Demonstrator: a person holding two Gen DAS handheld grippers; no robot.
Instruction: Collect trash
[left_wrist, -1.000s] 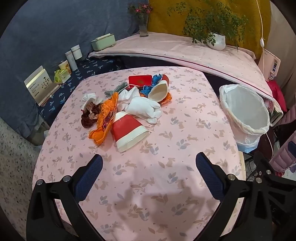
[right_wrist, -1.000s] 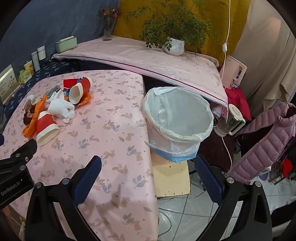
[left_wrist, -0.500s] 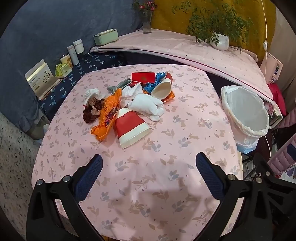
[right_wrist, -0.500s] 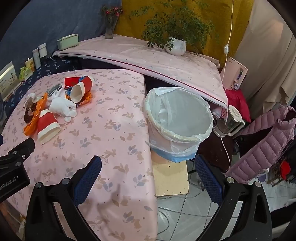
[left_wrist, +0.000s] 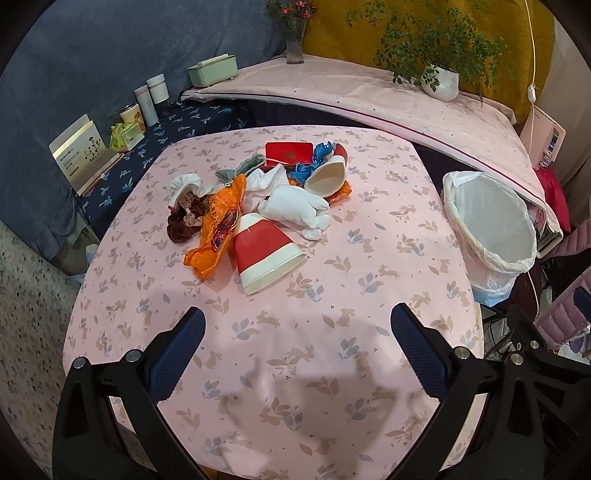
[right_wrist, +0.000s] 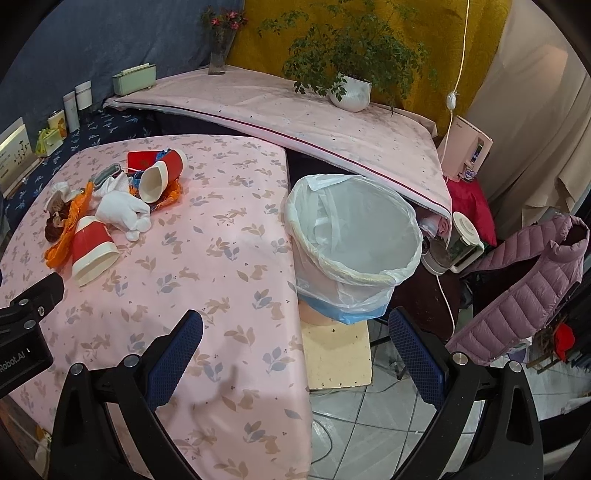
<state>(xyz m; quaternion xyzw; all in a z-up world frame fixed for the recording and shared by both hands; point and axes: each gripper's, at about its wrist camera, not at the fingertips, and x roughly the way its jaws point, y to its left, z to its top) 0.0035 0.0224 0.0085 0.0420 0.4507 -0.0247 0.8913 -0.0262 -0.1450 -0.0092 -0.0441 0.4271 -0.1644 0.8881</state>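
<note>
Since a second ago I've pulled both grippers back a little, so the trash pile sits slightly farther off. My left gripper (left_wrist: 297, 341) hangs spread wide and empty above the pink cloth table (left_wrist: 388, 258); my right gripper (right_wrist: 295, 345) gapes empty over the table edge near the lined bin (right_wrist: 354, 240). I judge this the approach: next, close on the nearest red paper cup (left_wrist: 264, 253), a light, crushable cone lying beside crinkly orange wrapper (left_wrist: 218, 225) and soft white tissue (left_wrist: 295, 206).
</note>
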